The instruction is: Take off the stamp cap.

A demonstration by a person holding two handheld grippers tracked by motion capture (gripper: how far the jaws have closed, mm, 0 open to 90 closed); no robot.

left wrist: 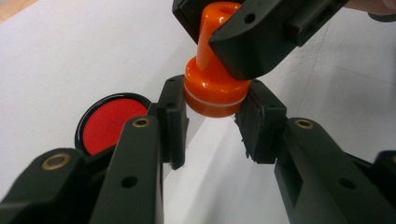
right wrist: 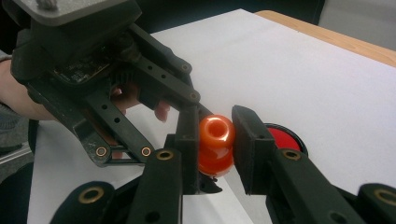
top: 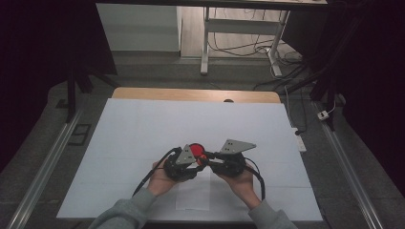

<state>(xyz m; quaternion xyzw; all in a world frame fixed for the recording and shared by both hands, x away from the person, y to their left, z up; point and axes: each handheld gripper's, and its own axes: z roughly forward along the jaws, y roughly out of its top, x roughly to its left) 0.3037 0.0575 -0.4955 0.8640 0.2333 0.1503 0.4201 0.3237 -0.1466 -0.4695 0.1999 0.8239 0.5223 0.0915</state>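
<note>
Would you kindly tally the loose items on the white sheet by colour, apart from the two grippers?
Orange: 1, the stamp, held at its handle between the right gripper fingers, its base between the left gripper fingers.
Red: 1, the round ink pad in a black rim, lying open on the sheet.
Total: 2

Left gripper (left wrist: pixel 212 122) and right gripper (right wrist: pixel 215 142) meet tip to tip, jaws clamped, hands cupping both
</note>
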